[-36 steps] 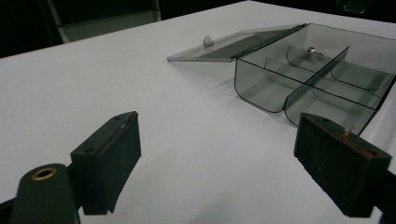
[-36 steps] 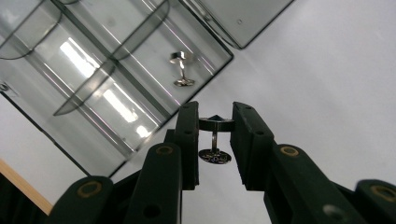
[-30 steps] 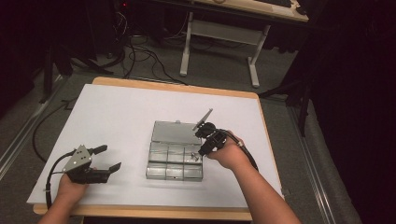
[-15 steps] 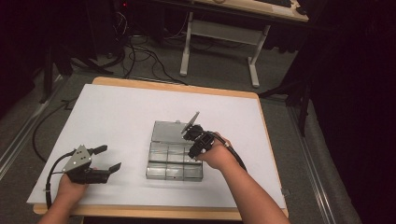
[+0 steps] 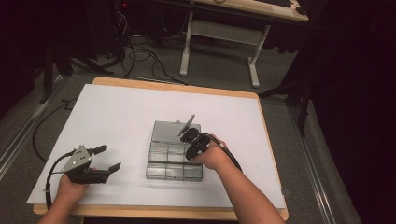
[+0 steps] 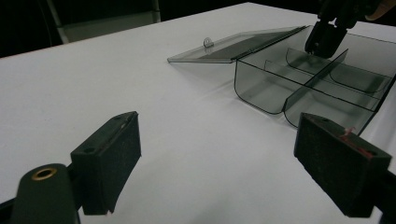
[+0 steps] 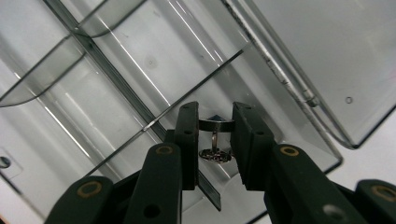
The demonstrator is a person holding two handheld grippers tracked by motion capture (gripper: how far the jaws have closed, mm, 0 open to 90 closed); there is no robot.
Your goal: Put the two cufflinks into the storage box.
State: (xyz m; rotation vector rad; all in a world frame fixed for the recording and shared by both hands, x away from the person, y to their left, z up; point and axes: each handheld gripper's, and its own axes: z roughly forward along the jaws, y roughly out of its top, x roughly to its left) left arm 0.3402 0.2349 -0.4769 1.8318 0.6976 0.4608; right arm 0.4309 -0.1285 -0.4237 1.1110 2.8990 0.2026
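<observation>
The left gripper [image 5: 106, 158] rests low on the white table [image 5: 116, 116] near its front left corner, jaws wide apart and empty, aimed toward the clear plastic box [image 5: 163, 161]. The box sits mid-table, its lid [image 5: 170, 131] folded back flat. The right gripper [image 7: 215, 135] tips down into a far right compartment, jaws pinching a small metal earring [image 7: 215, 140].

Compartment box [image 5: 173, 158]: clear smoke-grey plastic, plain, with a matching tinted lid [image 5: 175, 130]. Small metal piece [image 7: 215, 139]: silvery, held between the black pads of the right claw [image 7: 215, 135]; left claw [image 5: 108, 158] black with a grey top plate. Worktop [image 5: 121, 112]: plain white sheet, tan wooden edge.
</observation>
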